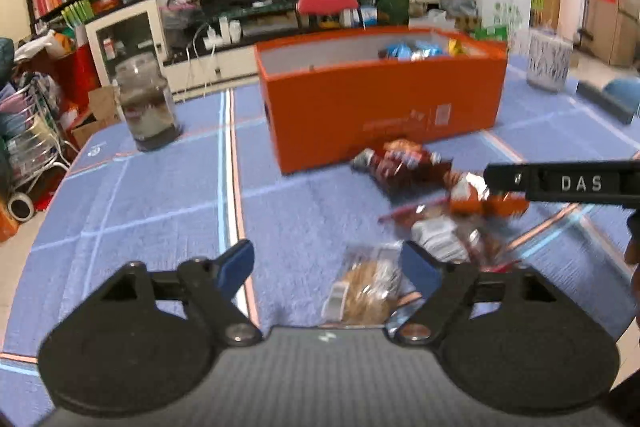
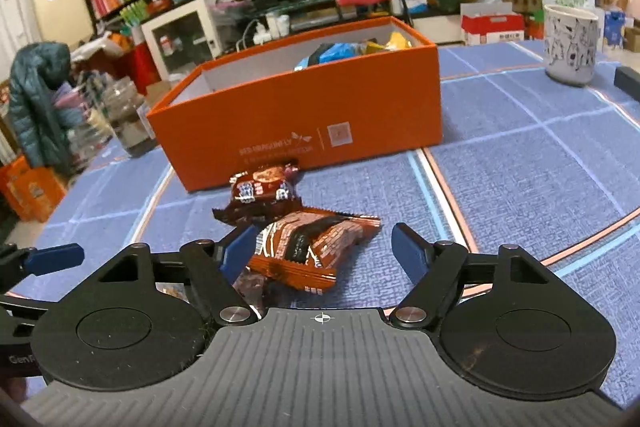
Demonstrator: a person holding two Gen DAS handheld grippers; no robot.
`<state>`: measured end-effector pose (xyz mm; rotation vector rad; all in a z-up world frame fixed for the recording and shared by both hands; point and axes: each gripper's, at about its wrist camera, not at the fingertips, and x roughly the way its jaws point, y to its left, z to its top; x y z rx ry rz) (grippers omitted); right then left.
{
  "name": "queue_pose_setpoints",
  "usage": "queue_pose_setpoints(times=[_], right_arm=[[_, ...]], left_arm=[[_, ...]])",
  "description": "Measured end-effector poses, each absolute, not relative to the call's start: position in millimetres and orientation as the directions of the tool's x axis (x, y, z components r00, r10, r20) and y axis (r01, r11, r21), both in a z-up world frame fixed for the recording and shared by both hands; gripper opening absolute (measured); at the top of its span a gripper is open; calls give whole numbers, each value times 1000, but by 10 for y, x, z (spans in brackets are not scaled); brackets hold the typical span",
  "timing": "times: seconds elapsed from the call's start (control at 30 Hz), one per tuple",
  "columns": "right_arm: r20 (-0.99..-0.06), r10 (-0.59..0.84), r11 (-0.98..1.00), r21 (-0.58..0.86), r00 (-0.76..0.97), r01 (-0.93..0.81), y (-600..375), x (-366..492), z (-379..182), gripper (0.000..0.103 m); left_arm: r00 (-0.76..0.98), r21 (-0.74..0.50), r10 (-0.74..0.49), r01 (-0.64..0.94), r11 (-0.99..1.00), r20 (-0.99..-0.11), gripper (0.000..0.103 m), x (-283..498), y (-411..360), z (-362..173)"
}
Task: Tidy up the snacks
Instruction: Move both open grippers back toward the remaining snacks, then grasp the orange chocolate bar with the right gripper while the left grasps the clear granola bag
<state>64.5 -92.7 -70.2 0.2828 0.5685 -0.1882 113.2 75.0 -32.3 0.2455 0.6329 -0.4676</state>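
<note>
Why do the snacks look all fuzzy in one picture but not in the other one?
Left wrist view: motion blur smears the snack packets and orange box; only the left gripper looks sharp. Right wrist view: crisper, the brown packet shows its pattern between the right gripper's fingers. Both views bend straight lines at the edges.

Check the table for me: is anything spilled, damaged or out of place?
Nothing spilled or damaged. Several snack packets lie loose in a heap on the tablecloth before the orange box, not yet packed with the others inside.

The left gripper [image 1: 328, 263] hovers low, jaws spread wide. The right gripper [image 2: 326, 247] hangs alongside, jaws equally wide.
</note>
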Motion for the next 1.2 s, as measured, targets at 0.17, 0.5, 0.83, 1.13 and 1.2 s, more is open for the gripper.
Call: queue_pose_setpoints(times=[0.17, 0.5, 0.83, 1.13, 1.2], right_arm=[[-584, -97, 931, 232, 806, 280, -904, 791, -819, 65], [-607, -78, 935, 231, 791, 270, -853, 1068, -950, 65], [-606, -177, 920, 178, 775, 349, -1369, 825, -734, 66], [-606, -199, 927, 138, 770, 348, -1132, 911, -813, 74], [-613, -223, 916, 134, 758, 378, -1111, 971, -839, 75]], left_arm=[[685, 30, -397, 521, 853, -611, 85, 1171, 753, -293], [667, 76, -359, 529, 845, -652, 89, 1162, 702, -380], [652, 57, -378, 543, 838, -657, 89, 1142, 685, -360], [647, 6, -408, 538, 843, -644, 93, 1064, 576, -316], [645, 13, -404, 540, 841, -649, 95, 1052, 565, -318]])
